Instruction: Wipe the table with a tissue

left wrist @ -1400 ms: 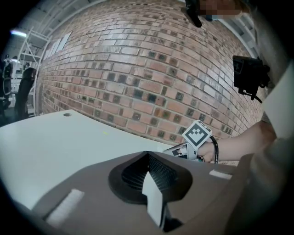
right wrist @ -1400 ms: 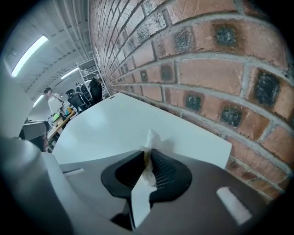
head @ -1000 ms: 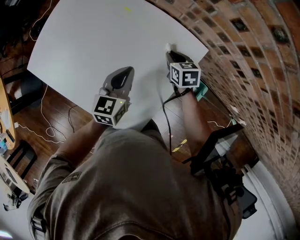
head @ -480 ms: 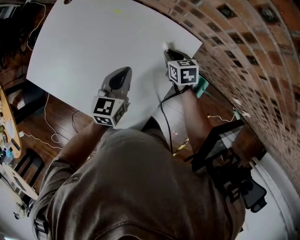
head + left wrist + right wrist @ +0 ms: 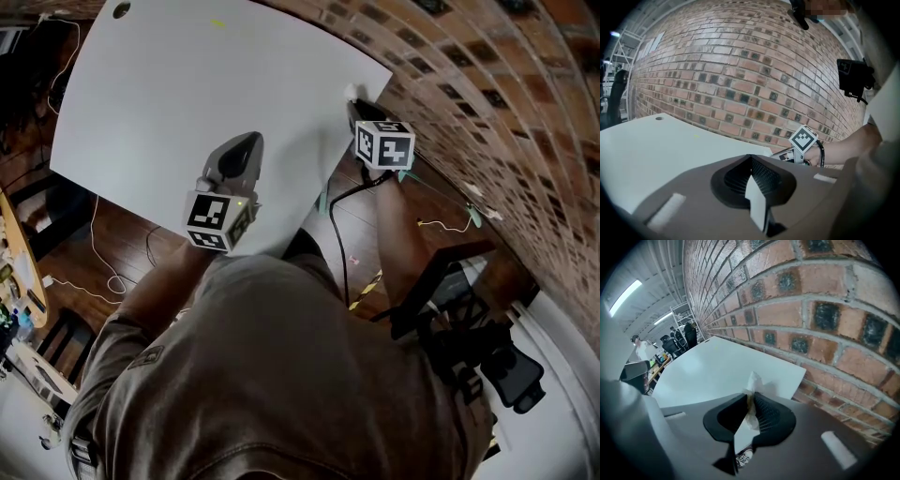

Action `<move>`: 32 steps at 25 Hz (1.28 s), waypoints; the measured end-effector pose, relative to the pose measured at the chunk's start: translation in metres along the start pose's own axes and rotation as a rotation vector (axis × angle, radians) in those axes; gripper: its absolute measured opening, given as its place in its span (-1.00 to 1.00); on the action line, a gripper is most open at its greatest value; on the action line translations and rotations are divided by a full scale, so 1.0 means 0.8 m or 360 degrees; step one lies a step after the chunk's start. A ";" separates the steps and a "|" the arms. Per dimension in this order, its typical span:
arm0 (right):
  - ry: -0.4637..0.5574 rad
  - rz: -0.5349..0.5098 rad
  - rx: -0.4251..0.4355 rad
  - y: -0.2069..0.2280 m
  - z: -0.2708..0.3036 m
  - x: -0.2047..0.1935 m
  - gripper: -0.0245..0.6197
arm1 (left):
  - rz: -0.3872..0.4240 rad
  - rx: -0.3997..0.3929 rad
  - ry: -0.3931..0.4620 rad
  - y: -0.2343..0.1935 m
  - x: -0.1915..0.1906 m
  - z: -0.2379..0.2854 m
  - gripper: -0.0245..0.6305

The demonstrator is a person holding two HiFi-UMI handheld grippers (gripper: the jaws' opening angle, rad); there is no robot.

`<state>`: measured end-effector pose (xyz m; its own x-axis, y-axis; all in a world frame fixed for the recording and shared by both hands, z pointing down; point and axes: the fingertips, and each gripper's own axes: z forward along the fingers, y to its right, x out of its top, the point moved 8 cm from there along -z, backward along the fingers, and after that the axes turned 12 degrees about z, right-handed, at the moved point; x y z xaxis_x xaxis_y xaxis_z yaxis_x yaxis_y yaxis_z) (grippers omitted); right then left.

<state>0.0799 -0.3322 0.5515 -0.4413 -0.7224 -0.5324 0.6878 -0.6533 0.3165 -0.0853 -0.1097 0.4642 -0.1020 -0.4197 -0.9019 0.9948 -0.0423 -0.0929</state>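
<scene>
Left tool [image 5: 249, 141] sits over the tabletop [image 5: 169, 103] just inside the near edge, tips pointing at the far edge. Its jaws are pressed together with nothing between them. Its marker cube [image 5: 217, 221] hangs out past the near edge, over the wood floor [image 5: 112, 234]. Can't tell if the tips touch the surface

A black cable [image 5: 334, 230] runs from the right wrist down past the near right corner

Right tool [image 5: 353, 101] is further out, on the right edge just short of the far right corner, close beside the brick wall [image 5: 487, 103]. The two tools are well apart, and the left gripper view shows the right one off to its right at the tabletop edge. Right jaws are pinching a white tissue [image 5: 752, 379]: a crumpled wad pokes out past the tips and a strip runs back between the pads. The tissue is at the right edge by that corner, low over the surface, but contact can't be confirmed from any view

Far end: small yellow mark [image 5: 217, 22] near the far edge, round hole [image 5: 120, 9] at the far left corner
</scene>
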 end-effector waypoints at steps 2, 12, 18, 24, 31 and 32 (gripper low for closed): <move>0.0005 0.0017 -0.0022 0.006 -0.003 -0.002 -0.73 | -0.0002 0.0006 0.0002 -0.001 -0.001 -0.003 -0.92; -0.0028 -0.0068 0.0074 -0.046 0.023 0.001 -0.73 | -0.0024 0.0094 0.0003 -0.018 -0.006 -0.023 -0.92; -0.0069 -0.0135 0.0196 -0.096 0.041 -0.006 -0.73 | -0.0021 0.0128 -0.0010 -0.027 -0.007 -0.032 -0.92; -0.0071 -0.0159 0.0245 -0.108 0.041 -0.010 -0.73 | 0.0009 0.0103 -0.0016 -0.023 -0.002 -0.028 -0.92; -0.0027 -0.0083 0.0176 -0.065 0.024 -0.012 -0.73 | 0.0043 0.0043 -0.0025 -0.005 0.002 -0.016 -0.92; -0.0019 -0.0068 0.0159 -0.057 0.021 -0.012 -0.73 | 0.0047 0.0034 -0.0027 -0.003 0.002 -0.014 -0.92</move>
<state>0.0433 -0.2988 0.5553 -0.4763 -0.6956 -0.5378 0.6076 -0.7025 0.3705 -0.0879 -0.1001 0.4581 -0.0728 -0.4362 -0.8969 0.9972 -0.0488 -0.0572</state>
